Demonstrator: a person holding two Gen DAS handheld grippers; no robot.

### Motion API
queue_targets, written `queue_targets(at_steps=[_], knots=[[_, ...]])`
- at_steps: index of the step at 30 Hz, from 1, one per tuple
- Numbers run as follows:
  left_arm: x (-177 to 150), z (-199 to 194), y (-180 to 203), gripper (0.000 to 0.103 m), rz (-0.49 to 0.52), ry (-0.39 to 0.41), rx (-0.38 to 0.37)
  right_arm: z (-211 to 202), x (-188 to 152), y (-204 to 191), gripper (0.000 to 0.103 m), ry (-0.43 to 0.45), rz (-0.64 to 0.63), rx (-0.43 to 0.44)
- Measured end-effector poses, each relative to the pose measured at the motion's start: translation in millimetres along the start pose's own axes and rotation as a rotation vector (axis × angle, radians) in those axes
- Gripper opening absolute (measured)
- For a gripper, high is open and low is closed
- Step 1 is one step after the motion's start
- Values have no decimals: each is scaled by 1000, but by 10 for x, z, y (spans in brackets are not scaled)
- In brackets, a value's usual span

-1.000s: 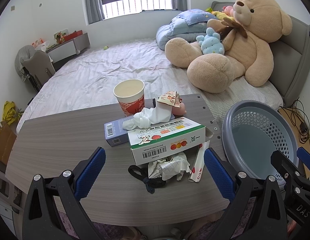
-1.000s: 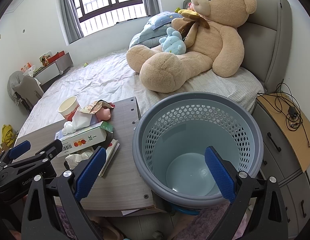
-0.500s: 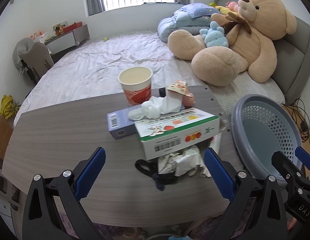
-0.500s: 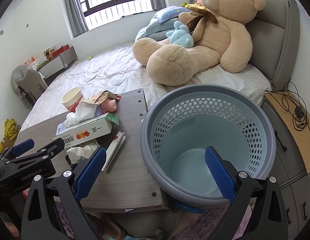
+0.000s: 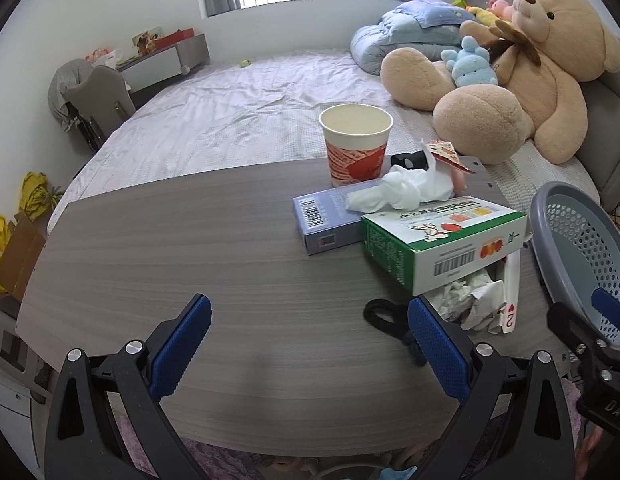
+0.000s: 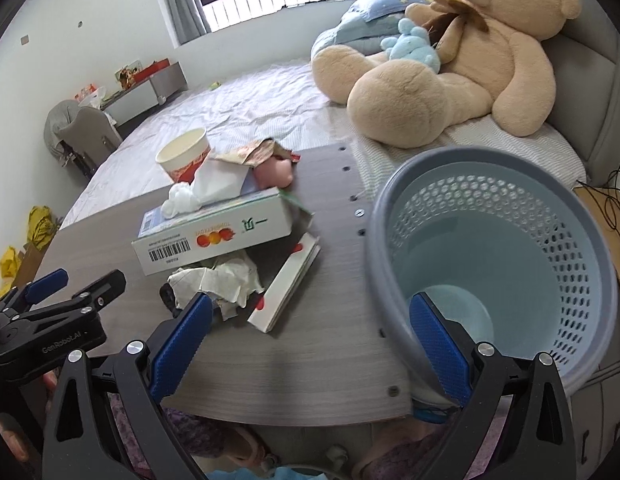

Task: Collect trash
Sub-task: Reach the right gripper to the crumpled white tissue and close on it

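Trash pile sits on the wooden table: paper cup, green-and-white box, crumpled paper, all just left of the empty blue basket. Left gripper and right gripper both hover with jaws spread wide, holding nothing.

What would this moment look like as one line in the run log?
left gripper: open, over grey wooden table | right gripper: open, empty | grey-blue perforated plastic basket: no trash inside | crumpled white paper: on table
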State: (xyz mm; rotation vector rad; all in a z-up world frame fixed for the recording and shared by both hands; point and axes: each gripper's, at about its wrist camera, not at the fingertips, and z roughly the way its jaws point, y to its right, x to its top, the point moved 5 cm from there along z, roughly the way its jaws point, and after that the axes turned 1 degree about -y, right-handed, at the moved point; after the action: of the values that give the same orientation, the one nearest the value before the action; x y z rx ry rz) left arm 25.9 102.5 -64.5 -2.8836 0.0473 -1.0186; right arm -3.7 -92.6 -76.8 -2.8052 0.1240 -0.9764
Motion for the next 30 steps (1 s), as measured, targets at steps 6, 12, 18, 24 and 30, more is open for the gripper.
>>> queue_targets(at_steps=[6, 12, 18, 24, 30], knots=[[-1, 17, -85, 97, -8, 12, -2, 111, -5, -170, 94, -27, -25, 4], [-15, 75, -274, 97, -19, 2, 20, 215, -3, -355, 94, -39, -62, 22], [-73, 115, -500, 97, -49, -8, 64, 302, 32, -512, 94, -39, -94, 40], [-139, 164, -565, 97, -79, -30, 30, 424, 53, -635, 93, -48, -117, 43], [-191, 194, -590, 97, -87, -41, 25, 487, 51, -687, 73, -73, -137, 50]])
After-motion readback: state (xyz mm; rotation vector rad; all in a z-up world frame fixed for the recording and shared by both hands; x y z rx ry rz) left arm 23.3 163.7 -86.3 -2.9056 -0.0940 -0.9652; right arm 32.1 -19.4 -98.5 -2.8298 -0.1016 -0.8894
